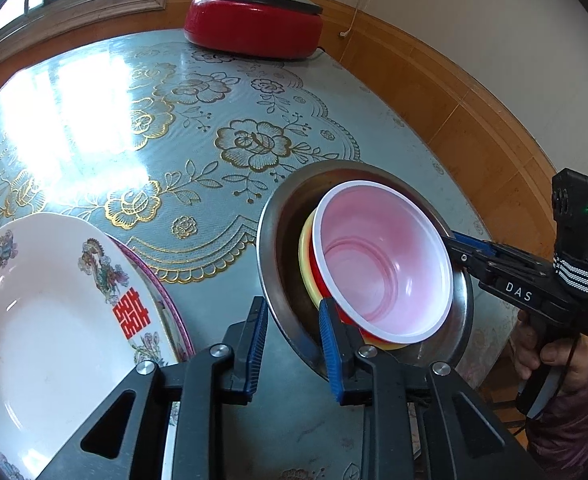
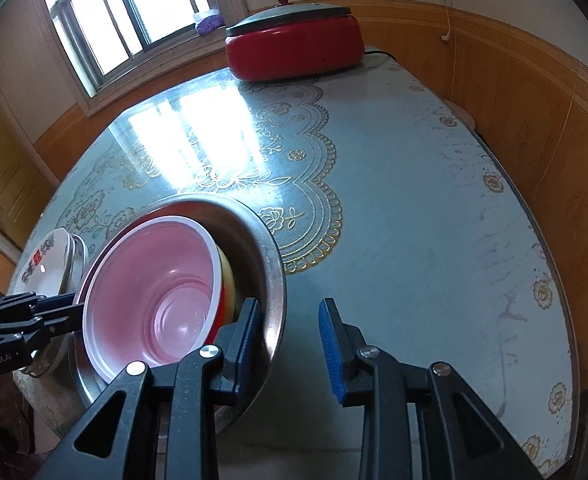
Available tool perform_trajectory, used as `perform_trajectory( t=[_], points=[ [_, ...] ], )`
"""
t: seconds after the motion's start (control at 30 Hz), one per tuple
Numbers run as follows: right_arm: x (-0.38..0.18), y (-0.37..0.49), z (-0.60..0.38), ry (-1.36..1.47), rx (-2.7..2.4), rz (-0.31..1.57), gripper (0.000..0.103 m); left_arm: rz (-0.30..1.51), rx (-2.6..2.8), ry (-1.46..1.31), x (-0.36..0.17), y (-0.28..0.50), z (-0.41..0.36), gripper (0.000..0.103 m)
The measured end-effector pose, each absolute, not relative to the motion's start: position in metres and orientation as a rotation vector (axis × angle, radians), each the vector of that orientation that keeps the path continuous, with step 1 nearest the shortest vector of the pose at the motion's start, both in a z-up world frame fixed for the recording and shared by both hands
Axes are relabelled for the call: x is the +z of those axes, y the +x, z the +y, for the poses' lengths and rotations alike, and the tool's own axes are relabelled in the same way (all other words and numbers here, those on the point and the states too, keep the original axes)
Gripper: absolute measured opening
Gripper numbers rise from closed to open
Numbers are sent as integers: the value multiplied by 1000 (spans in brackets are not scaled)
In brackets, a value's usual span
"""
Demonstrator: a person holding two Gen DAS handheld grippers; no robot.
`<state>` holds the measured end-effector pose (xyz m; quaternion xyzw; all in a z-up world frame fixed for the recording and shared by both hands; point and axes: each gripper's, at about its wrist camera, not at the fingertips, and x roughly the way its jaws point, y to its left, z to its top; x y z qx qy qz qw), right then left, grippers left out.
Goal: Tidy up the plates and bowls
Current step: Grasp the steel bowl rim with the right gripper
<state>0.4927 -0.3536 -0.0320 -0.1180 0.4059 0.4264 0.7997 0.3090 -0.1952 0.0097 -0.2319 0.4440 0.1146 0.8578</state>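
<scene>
A steel basin point(image 1: 277, 216) holds a yellow bowl point(image 1: 306, 256) with a red bowl, pink inside, point(image 1: 378, 256) tilted in it. My left gripper point(image 1: 294, 344) is open, its jaws astride the basin's near rim. My right gripper point(image 2: 289, 344) is open, its jaws astride the basin's point(image 2: 273, 264) opposite rim; it shows in the left wrist view point(image 1: 460, 248). The red bowl point(image 2: 153, 280) and yellow bowl point(image 2: 229, 280) show there too. A white decorated plate point(image 1: 53, 320) lies on a purple-rimmed plate point(image 1: 173, 312) to the left of the basin.
A red electric pan with a grey lid point(image 1: 253, 20) stands at the far end of the blue flowered table point(image 1: 213, 128). The table's right edge runs along a wood-panelled wall point(image 2: 534, 120). The stacked plates show in the right wrist view point(image 2: 45, 264).
</scene>
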Motion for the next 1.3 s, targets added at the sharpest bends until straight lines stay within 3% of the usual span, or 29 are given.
perform_trajectory(
  t=[0.07,0.4,1.03,1.3],
  points=[
    [-33,493,-353,-252,922,856,19,931,244,-463,10,311,-200,27],
    [-37,508,-346,-248,901,878,20,929,260,-383,7,325,-208,26],
    [-37,527,-356,-225,821,906,42,929,280,-386,-4,359,-201,24],
    [-35,520,-359,-250,824,915,43,925,250,-406,-2,350,-199,27]
  ],
)
